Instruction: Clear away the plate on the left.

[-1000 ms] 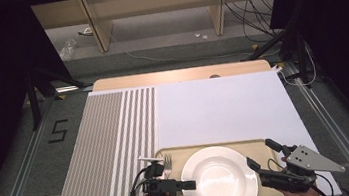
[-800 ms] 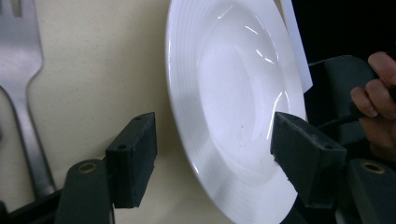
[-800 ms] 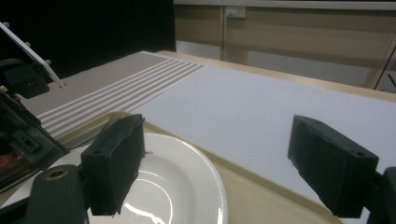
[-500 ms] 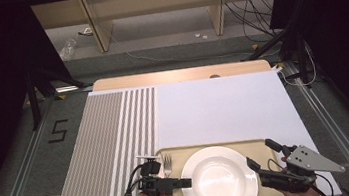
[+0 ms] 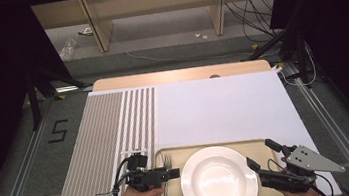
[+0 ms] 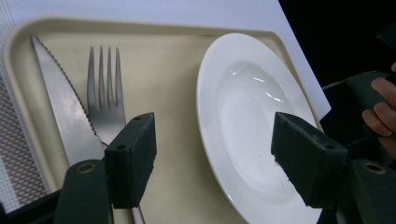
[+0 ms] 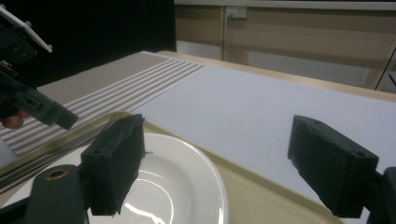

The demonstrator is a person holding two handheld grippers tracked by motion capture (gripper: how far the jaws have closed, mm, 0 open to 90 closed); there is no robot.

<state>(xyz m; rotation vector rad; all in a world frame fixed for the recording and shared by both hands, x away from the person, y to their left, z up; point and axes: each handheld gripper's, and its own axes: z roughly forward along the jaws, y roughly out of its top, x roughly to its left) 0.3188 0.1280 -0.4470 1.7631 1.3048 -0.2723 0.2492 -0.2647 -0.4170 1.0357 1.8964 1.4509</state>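
Left hand-held gripper (image 6: 212, 172) hangs above the tray's (image 6: 177, 121) near-left part, jaws spread wide with nothing between them, straddling the gap between fork (image 6: 106, 105) and white plate (image 6: 247, 121), probably lining up on one of them. Right hand-held gripper (image 7: 210, 163) is likewise agape and empty at the plate's right rim. Knife (image 6: 65, 116) lies left of the fork, place-setting order, tray on the counter's (image 5: 223, 104) near edge.

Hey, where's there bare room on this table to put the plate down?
The white mat beyond the tray is bare, bordered by the striped mat. The tray is crowded: plate, fork, knife, with both grippers at its sides.
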